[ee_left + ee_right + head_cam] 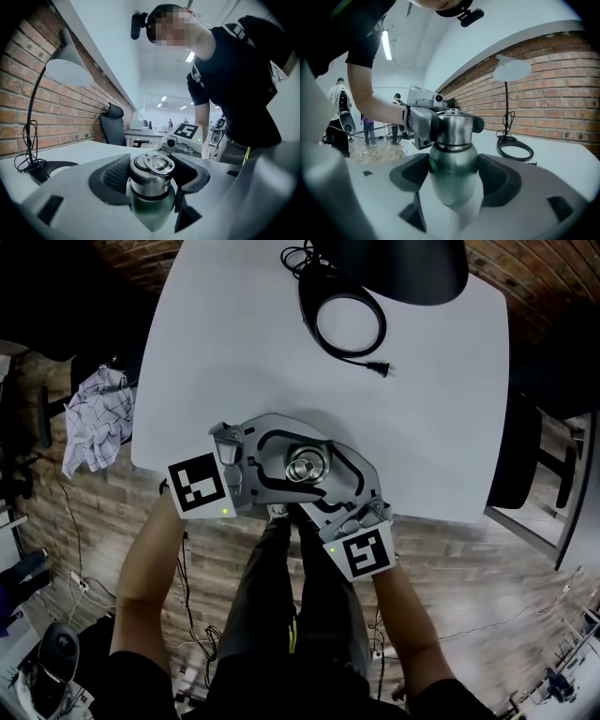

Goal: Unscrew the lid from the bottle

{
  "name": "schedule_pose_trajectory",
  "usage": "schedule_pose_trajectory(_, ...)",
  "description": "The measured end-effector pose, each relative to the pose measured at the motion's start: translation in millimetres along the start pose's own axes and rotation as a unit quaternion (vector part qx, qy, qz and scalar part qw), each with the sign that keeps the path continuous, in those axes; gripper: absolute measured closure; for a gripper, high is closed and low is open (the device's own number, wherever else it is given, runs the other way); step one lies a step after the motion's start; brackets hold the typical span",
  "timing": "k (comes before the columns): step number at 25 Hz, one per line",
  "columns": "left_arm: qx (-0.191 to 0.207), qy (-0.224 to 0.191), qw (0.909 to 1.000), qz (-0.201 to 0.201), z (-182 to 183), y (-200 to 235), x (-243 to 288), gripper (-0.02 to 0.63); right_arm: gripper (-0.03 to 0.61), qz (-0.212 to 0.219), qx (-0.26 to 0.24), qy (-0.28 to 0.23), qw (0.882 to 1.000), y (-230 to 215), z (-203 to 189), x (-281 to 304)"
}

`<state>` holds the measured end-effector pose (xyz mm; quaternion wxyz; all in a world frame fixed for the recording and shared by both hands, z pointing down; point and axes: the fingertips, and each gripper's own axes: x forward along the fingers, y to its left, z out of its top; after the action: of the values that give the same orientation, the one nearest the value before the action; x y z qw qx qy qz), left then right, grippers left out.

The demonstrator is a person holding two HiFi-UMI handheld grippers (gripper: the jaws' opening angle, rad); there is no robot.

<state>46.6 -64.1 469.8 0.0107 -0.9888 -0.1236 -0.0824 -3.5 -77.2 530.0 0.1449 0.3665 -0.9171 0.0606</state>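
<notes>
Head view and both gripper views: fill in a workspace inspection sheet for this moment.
Surface: white table, clean.
Job's things: steel bottle near the table's front edge, lid on.
Clutter: desk lamp at the far edge; checked cloth left of the table.
Grippers: left tongs shut on the lid; right tongs shut on the bottle's body.
Cables: lamp cord coiled on the table, plug lying loose.
Surroundings: brick wall, office chair, wooden floor.
</notes>
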Motion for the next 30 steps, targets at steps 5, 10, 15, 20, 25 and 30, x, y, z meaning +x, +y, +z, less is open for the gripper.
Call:
schedule_pose_trajectory(5,-0.016,-0.009,0.9979,0.062,-1.6,4.3,-2.8,0.334,0.242,-0.001,0.003,-0.001,1.0,0.4,0.5,0.6)
schedule_pose_trajectory(10,-0.075,-0.037,0.9709,0.224,-6.2,16.5,-9.3,0.334,0.242,-0.003,0.006,0.0,1.0,-0.1,-0.1,0.2)
schedule_pose_trajectory(15,-0.086,-0.046,0.9204,0.379,-8.5,24.6,-16.6,0.341,0.242,-0.005,0.007,-0.002,1.0,-0.5,-0.8,0.5)
schedule_pose_trajectory(20,-0.052,-0.032,0.9016,0.428,-4.7,26.3,-18.8,0.341,0.242,-0.006,0.008,-0.002,1.0,-0.1,-0.3,0.9)
schedule_pose_trajectory(25,-0.053,-0.026,0.9167,0.395,-6.7,26.2,-15.5,0.341,0.242,-0.007,0.006,-0.002,1.0,-0.2,-0.5,1.2)
schedule_pose_trajectory(30,-0.048,-0.013,0.9231,0.381,-8.5,26.5,-12.8,0.344,0.242,-0.009,0.008,-0.006,1.0,-0.1,0.1,1.3)
